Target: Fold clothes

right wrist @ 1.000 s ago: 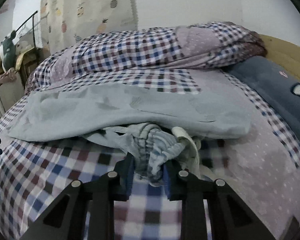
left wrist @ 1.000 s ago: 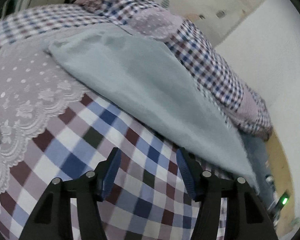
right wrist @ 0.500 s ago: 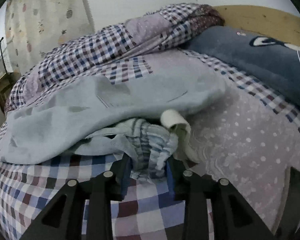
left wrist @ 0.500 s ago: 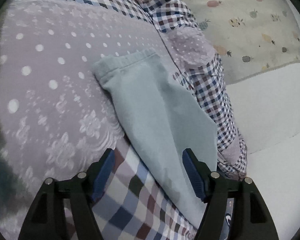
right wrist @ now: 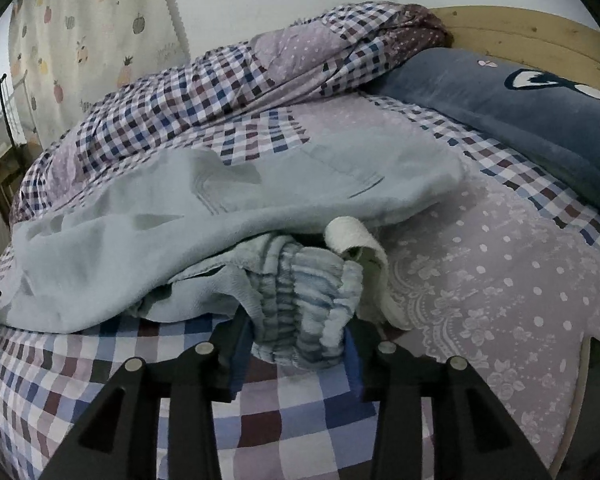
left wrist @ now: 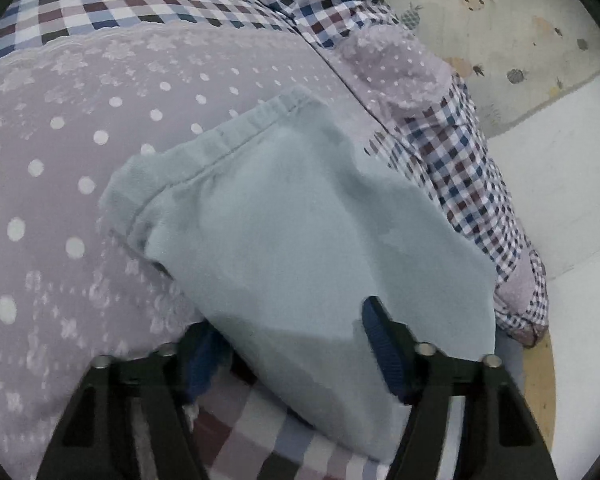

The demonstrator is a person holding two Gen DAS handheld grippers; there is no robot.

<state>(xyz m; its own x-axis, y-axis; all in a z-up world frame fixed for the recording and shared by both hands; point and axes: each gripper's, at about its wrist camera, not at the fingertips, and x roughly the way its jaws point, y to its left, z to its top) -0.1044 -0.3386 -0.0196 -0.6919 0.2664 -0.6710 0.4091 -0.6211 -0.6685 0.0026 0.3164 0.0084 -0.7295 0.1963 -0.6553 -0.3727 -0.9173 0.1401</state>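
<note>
Left wrist view: pale blue trousers leg spread across a bedspread of lilac polka-dot and lace panels with checked patches. Ribbed cuff toward 11 o'clock, cloth running down to 5 o'clock and passing between the fingers. Left gripper spread wide, blue pads on either side of the fabric; left pad partly hidden behind the cloth edge, right pad lying over it. Not clamped on anything. Fruit-print curtain at 1 o'clock, white wall at 3 o'clock.

Right wrist view: right gripper narrowed onto the gathered, striped-looking elastic waistband, bunched thick between both pads at 6 o'clock. Remainder of the pale blue trousers lying in a rumpled sheet from 9 o'clock to 2 o'clock over the bed, a stitched pocket seam near centre. White label or inner flap curling out just beside the waistband at 1 o'clock of it. Rolled checked quilt behind at 12 o'clock, dark blue pillow at 2 o'clock against a wooden headboard. Black tip of the other gripper barely visible at 9 o'clock edge.
</note>
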